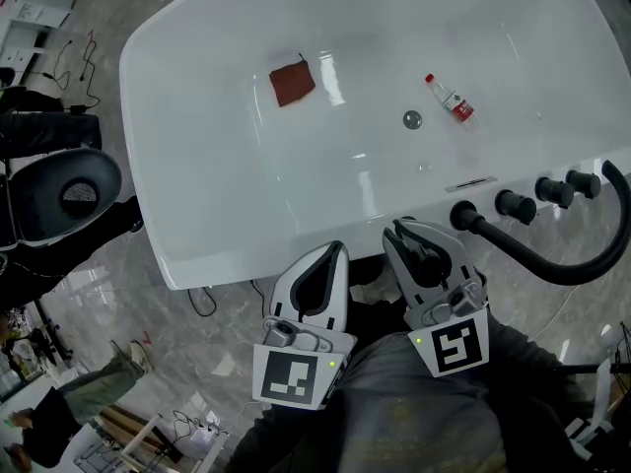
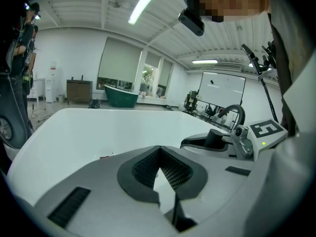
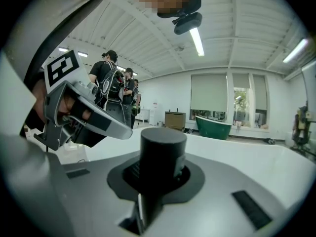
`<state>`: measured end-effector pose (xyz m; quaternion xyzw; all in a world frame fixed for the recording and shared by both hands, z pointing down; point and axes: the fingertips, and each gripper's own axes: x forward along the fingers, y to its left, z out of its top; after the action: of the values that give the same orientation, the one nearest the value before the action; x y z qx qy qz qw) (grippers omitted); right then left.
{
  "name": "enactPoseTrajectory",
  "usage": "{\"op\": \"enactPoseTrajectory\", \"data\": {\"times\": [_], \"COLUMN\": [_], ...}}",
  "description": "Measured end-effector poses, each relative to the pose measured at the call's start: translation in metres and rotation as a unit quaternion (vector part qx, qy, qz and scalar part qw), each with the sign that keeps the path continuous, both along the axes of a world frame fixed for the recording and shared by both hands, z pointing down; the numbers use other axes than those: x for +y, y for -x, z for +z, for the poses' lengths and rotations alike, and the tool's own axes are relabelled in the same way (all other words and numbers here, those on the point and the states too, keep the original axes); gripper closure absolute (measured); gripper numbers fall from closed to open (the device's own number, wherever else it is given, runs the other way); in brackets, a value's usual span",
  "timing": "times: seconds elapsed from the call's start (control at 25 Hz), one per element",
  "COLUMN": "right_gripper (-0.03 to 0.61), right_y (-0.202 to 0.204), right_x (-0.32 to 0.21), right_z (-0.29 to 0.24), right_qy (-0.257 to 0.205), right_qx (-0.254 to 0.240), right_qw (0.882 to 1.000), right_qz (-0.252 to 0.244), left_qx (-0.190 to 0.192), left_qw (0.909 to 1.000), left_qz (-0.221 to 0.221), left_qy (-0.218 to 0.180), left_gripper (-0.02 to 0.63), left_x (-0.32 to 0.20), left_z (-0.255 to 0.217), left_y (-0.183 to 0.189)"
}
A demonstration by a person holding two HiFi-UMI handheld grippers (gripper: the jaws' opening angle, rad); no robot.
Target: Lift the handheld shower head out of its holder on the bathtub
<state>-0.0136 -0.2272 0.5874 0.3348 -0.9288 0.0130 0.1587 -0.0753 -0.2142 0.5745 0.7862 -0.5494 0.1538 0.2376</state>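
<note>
A black cylindrical shower head (image 3: 163,149) stands upright on the near rim of the white bathtub (image 1: 227,235), and shows as a dark stub (image 1: 424,254) in the head view. My right gripper (image 1: 416,240) has it between its jaws, whose dark pads press against its sides (image 3: 160,179). The same stub (image 2: 215,138) shows in the left gripper view at the right. My left gripper (image 1: 333,256) hovers over the rim just left of it. Its tips meet (image 2: 159,151) and hold nothing.
A black curved spout (image 1: 552,269) and three black knobs (image 1: 515,205) line the rim to the right. Inside the tub lie a brown cloth (image 1: 292,82), a small bottle (image 1: 451,99) and the drain (image 1: 412,119). People (image 3: 111,88) stand beyond the tub's left end.
</note>
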Motion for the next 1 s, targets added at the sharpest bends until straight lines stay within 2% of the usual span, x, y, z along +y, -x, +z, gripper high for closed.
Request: {"op": "enactPoseTrajectory", "data": {"times": [0.28, 0.44, 0.76, 1.0], "right_gripper": [0.523, 0.523, 0.523, 0.523], "right_y": [0.0, 0.004, 0.009, 0.017], "right_x": [-0.002, -0.006, -0.005, -0.003], "right_z": [-0.002, -0.024, -0.059, -0.093], "right_qy": [0.008, 0.0, -0.004, -0.015], "right_qx": [0.01, -0.006, -0.008, -0.012], "right_qw": [1.0, 1.0, 1.0, 1.0], "right_qz": [0.007, 0.015, 0.018, 0.02], "left_qx": [-0.003, -0.006, 0.004, 0.006], "left_qw": [0.9997, 0.9998, 0.9994, 0.9993], "left_qz": [-0.012, -0.014, -0.007, -0.008], "left_qy": [-0.02, -0.011, -0.033, -0.035], "left_gripper": [0.612, 0.612, 0.612, 0.612], "left_x": [-0.004, 0.001, 0.007, 0.013], "left_z": [-0.018, -0.029, -0.067, -0.098], "left_y": [0.013, 0.018, 0.017, 0.024]}}
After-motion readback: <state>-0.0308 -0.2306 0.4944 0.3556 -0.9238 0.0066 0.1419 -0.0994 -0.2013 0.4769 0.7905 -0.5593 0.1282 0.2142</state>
